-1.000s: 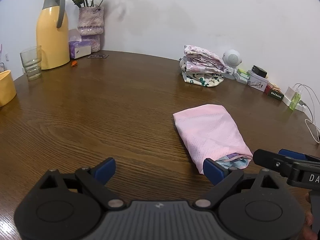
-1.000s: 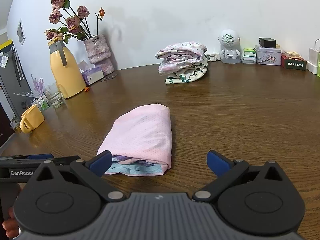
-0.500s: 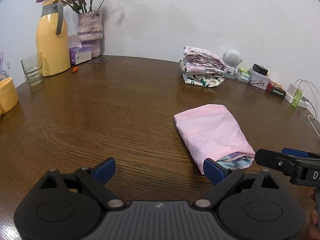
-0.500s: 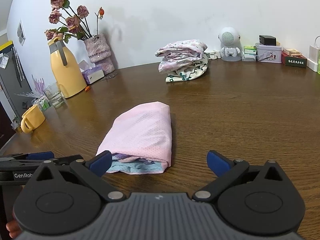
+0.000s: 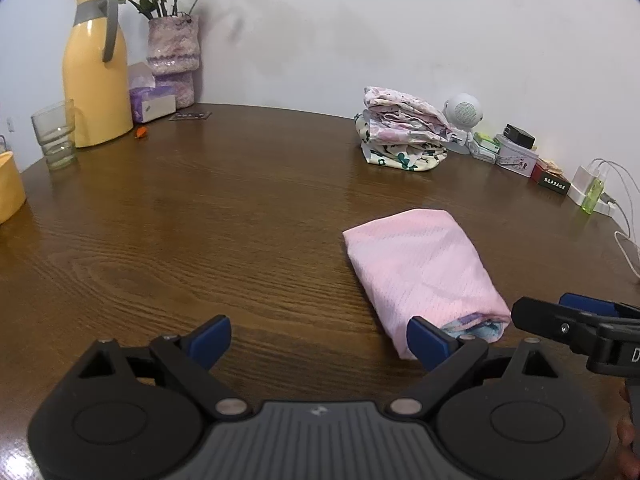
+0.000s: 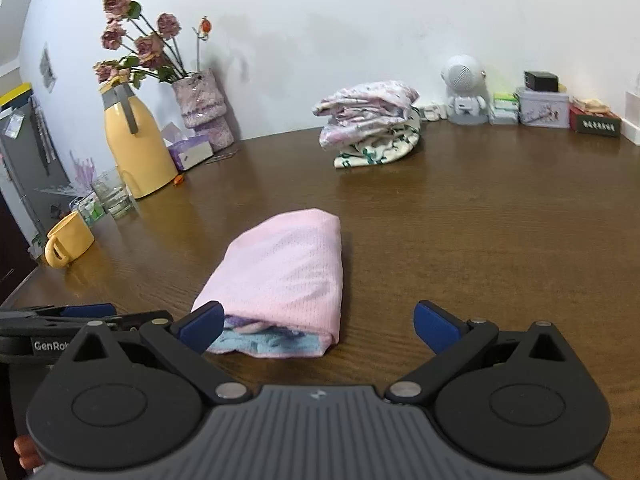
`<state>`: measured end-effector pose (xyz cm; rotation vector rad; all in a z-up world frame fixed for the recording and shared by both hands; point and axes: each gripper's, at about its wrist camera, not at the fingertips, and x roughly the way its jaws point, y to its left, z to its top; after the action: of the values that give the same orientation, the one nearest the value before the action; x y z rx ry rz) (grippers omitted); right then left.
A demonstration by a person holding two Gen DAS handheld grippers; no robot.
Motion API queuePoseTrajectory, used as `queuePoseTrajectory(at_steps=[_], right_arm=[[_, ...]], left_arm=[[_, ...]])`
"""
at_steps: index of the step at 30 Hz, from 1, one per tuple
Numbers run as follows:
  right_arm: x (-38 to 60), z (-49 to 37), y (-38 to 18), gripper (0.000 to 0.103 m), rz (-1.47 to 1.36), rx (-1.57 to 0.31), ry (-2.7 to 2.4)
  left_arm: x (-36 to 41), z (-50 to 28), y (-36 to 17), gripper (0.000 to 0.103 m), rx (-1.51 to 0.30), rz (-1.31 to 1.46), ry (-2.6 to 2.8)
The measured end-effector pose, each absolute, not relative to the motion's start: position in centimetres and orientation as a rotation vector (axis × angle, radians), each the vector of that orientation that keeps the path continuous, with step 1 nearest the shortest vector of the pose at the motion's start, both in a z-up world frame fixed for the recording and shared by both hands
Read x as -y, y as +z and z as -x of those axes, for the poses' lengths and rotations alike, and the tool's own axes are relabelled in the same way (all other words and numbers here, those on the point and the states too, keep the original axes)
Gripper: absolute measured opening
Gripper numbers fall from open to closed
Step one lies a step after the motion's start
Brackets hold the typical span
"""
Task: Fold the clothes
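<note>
From the left wrist view, the left tongs (image 5: 322,338) hang low over the brown wooden surface (image 5: 180,220) with their blue-tipped fingers spread wide and nothing between them. The folded pink garment (image 5: 424,272) lies flat on the surface ahead and to the right, its near open end, where bluish layers show, just beside the right-hand finger; whether they touch cannot be told. The right tongs (image 5: 576,312) enter at the right edge, close to that same end. Farther back sits a stack of folded clothes (image 5: 400,136), and at the far left a yellow jug (image 5: 94,76) beside a glass (image 5: 54,134). From the right wrist view, the right tongs (image 6: 318,322) are likewise released, fingers wide apart and empty, with the pink garment (image 6: 284,272) lying straight ahead, its near end beside the left-hand finger. The left tongs (image 6: 80,314) show at the left edge. The stack of clothes (image 6: 370,122) rests well beyond, near the wall.
</note>
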<state>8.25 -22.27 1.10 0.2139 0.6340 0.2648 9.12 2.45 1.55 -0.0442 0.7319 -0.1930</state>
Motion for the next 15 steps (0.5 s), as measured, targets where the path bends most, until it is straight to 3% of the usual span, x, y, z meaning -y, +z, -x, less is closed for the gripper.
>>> queuePoseTrajectory(at_steps=[11, 15], right_arm=[[24.5, -15.9, 0.2, 0.103, -0.309, -0.771, 0.417], [24.4, -18.4, -0.9, 0.099, -0.345, -0.815, 0.456]], left_arm=[[-0.1, -14.0, 1.1, 0.092, -0.806, 0.100, -0.277], [0.8, -15.7, 0.3, 0.077, -0.839, 0.099, -0.301]])
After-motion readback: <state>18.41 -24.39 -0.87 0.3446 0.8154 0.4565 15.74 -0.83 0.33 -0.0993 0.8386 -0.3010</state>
